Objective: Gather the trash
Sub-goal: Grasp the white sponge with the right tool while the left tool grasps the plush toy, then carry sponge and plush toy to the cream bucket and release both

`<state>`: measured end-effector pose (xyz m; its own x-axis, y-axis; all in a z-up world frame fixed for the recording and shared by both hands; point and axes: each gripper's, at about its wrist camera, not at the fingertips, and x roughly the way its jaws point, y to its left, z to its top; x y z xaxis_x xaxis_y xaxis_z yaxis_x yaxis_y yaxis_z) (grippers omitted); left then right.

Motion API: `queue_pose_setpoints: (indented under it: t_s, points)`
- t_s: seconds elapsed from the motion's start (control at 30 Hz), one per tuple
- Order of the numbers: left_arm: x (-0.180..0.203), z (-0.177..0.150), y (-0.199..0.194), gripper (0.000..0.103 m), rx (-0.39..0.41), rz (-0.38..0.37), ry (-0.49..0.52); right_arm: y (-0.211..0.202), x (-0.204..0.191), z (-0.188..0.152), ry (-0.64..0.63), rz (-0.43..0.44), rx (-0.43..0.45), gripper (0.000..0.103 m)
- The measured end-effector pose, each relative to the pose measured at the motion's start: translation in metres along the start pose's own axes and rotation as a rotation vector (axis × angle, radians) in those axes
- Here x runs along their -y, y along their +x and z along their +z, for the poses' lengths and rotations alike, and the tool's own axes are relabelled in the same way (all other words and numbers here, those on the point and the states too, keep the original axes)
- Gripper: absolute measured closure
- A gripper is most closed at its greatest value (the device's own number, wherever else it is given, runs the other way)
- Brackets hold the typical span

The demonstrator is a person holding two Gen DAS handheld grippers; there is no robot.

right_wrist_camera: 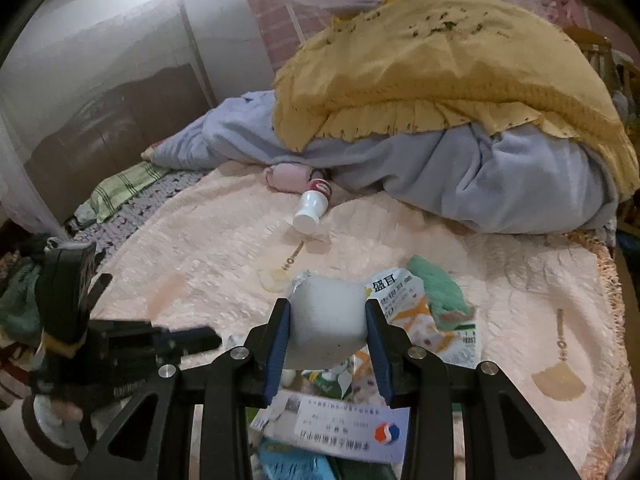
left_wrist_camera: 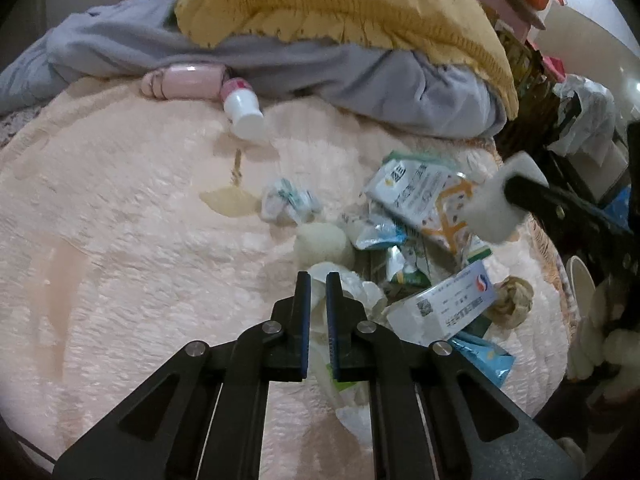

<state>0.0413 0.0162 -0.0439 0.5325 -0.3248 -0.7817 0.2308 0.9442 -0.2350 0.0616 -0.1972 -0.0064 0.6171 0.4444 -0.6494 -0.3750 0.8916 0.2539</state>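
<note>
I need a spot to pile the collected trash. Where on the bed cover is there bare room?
Free: the broad left stretch of the pink bed cover, bordered by the grey blanket, the white bottle and the wrapper pile. It is crowded around that pile, where both grippers work.

Both grippers are black linkage frames, left gripper [left_wrist_camera: 318, 280] and right gripper [right_wrist_camera: 327, 308], silver pivot screws, blue finger pads [right_wrist_camera: 279, 344].
</note>
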Motion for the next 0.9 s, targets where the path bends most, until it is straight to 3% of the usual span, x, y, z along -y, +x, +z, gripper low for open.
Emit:
queue_pose_setpoints:
  t_s: [0.2, 0.27, 0.33, 0.5, 0.53, 0.57, 0.6, 0.7, 0.9]
  points:
    - [-0.001, 0.003, -0.012, 0.094, 0.062, -0.008, -0.045, -0.027, 0.003, -0.016, 0.010, -0.002, 0.006, 0.067]
    - [-0.003, 0.004, 0.001, 0.061, 0.009, -0.087, -0.086, -0.034, 0.004, -0.022, 0.021, 0.005, 0.000, 0.067]
    - [-0.003, 0.003, 0.013, 0.047, 0.003, -0.105, -0.133, -0.038, 0.002, -0.028, 0.018, 0.004, -0.007, 0.067]
    - [0.012, 0.002, 0.060, 0.047, -0.117, 0.001, -0.091, -0.047, -0.002, -0.042, 0.004, -0.003, -0.021, 0.067]
    - [0.016, 0.002, 0.069, 0.050, -0.139, 0.024, -0.059, -0.049, -0.002, -0.044, 0.004, -0.002, -0.022, 0.067]
    - [0.020, 0.001, 0.075, 0.069, -0.150, 0.051, -0.026, -0.051, -0.002, -0.044, 0.005, -0.002, -0.021, 0.067]
    - [0.020, 0.001, 0.079, 0.071, -0.158, 0.063, -0.017, -0.053, -0.001, -0.045, 0.008, -0.003, -0.019, 0.067]
    - [0.015, 0.003, 0.065, 0.076, -0.113, 0.019, -0.052, -0.062, 0.004, -0.049, 0.023, -0.005, -0.006, 0.067]
    - [0.025, 0.013, -0.001, 0.076, 0.006, -0.017, -0.017, -0.082, 0.016, -0.056, 0.040, -0.016, 0.020, 0.067]
